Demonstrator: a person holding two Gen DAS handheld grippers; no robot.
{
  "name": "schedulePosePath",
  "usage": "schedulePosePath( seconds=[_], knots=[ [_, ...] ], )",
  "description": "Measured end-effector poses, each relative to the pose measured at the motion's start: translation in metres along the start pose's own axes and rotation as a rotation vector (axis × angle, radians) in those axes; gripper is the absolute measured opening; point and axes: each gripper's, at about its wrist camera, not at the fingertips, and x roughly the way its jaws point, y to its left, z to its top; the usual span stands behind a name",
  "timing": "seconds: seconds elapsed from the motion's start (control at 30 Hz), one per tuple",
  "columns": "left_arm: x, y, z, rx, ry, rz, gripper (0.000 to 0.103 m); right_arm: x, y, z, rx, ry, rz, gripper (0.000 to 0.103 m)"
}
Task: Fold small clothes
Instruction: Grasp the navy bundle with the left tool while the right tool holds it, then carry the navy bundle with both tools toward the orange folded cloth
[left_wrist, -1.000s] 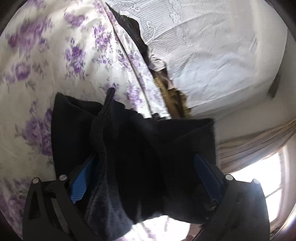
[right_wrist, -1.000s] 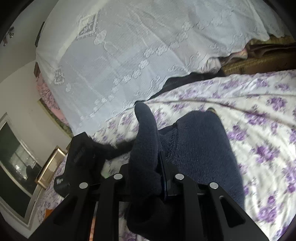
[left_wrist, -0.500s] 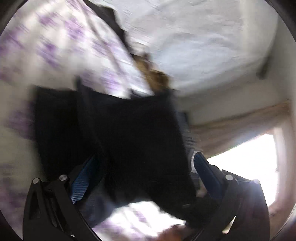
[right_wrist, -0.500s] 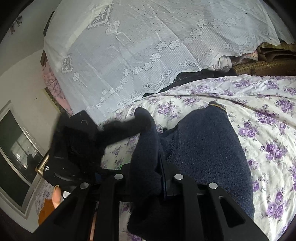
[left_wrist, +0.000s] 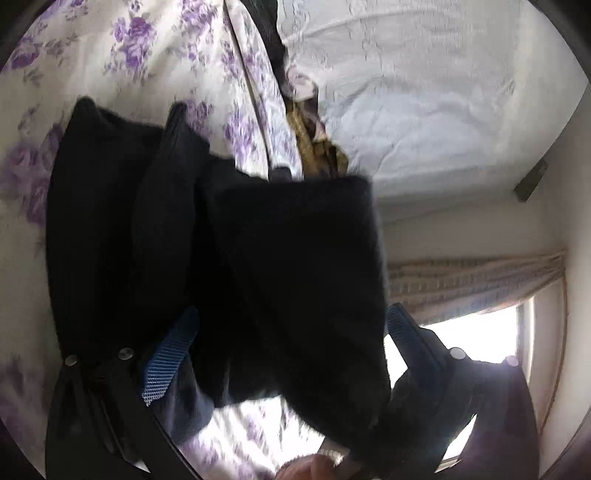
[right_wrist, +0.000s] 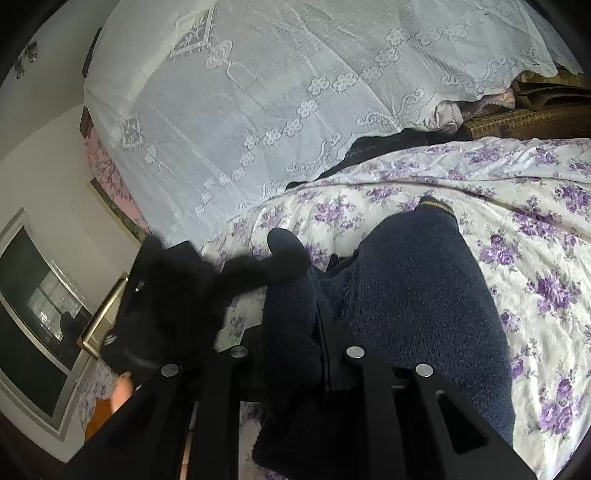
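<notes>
A dark navy sock (right_wrist: 413, 295) lies on the floral bedspread (right_wrist: 535, 229), its gold-edged cuff pointing away from me. My right gripper (right_wrist: 295, 332) is shut on a bunched fold of it, and the toe end (right_wrist: 284, 240) sticks up past the fingers. In the left wrist view, dark sock fabric (left_wrist: 288, 258) hangs over and between the wide-apart blue pads (left_wrist: 166, 354) of my left gripper (left_wrist: 284, 332), which stands open. The right wrist view shows that left gripper (right_wrist: 166, 295) wrapped in black fabric just left of the sock.
A white lace cover (right_wrist: 295, 92) spreads behind the bedspread, with a brown woven item (right_wrist: 517, 122) at its edge. A window with a curtain (left_wrist: 480, 280) is on one side, a framed mirror (right_wrist: 37, 314) on the other. A person's thumb (right_wrist: 122, 391) shows low down.
The left gripper, draped in dark fabric, swung and came up closer to the sock's toe end. The right gripper kept its hold and stayed in place.
</notes>
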Motion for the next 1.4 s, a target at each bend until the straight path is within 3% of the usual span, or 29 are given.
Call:
schedulePosePath(
  seconds=[0.03,0.2,0.37,0.47,0.6,0.8,0.87,0.9,0.93,1.0,1.1,1.17,1.23,1.33,1.4],
  knots=[
    [0.001,-0.002,0.002,0.024,-0.009,0.006,0.099,0.002,0.002,-0.003,-0.018,0.015,-0.009,0.019],
    [-0.021,-0.025,0.004,0.189,-0.066,-0.104,0.097,0.013,0.022,-0.008,-0.087,0.027,-0.033,0.019],
    [-0.052,-0.031,0.012,0.24,-0.115,-0.157,0.097,0.024,0.049,-0.002,-0.145,0.036,-0.012,0.019],
    [-0.056,-0.012,0.02,0.209,-0.114,-0.099,0.097,0.048,0.047,-0.01,-0.135,0.1,-0.01,0.019],
    [-0.046,0.024,0.028,0.123,-0.057,0.004,0.096,0.074,0.037,-0.034,-0.155,0.169,-0.047,0.019],
    [-0.056,0.018,0.021,0.173,-0.095,0.113,0.093,0.074,0.037,-0.038,-0.208,0.191,-0.032,0.022],
    [-0.074,0.011,0.014,0.201,-0.13,0.149,0.094,0.059,0.034,-0.036,-0.19,0.182,0.024,0.039],
    [-0.087,0.006,0.009,0.228,-0.164,0.193,0.094,0.049,0.034,-0.035,-0.187,0.168,0.057,0.055],
    [-0.097,-0.001,0.004,0.255,-0.205,0.249,0.094,0.036,0.035,-0.035,-0.2,0.143,0.079,0.062],
    [-0.115,-0.011,-0.006,0.297,-0.267,0.331,0.094,0.015,0.038,-0.036,-0.236,0.094,0.097,0.065],
    [-0.125,-0.025,-0.023,0.341,-0.274,0.369,0.094,-0.011,0.037,-0.03,-0.254,0.042,0.12,0.066],
    [-0.12,-0.036,-0.039,0.394,-0.249,0.374,0.094,-0.026,0.032,-0.027,-0.275,0.004,0.041,0.058],
    [-0.1,-0.048,-0.057,0.47,-0.208,0.442,0.094,-0.034,0.023,-0.027,-0.302,-0.018,-0.065,0.019],
    [-0.063,-0.051,-0.074,0.525,-0.141,0.506,0.094,-0.024,-0.003,-0.029,-0.271,0.023,-0.141,0.012],
    [-0.037,-0.046,-0.085,0.571,-0.113,0.617,0.095,-0.013,-0.016,-0.033,-0.241,0.074,-0.14,0.007]
  ],
)
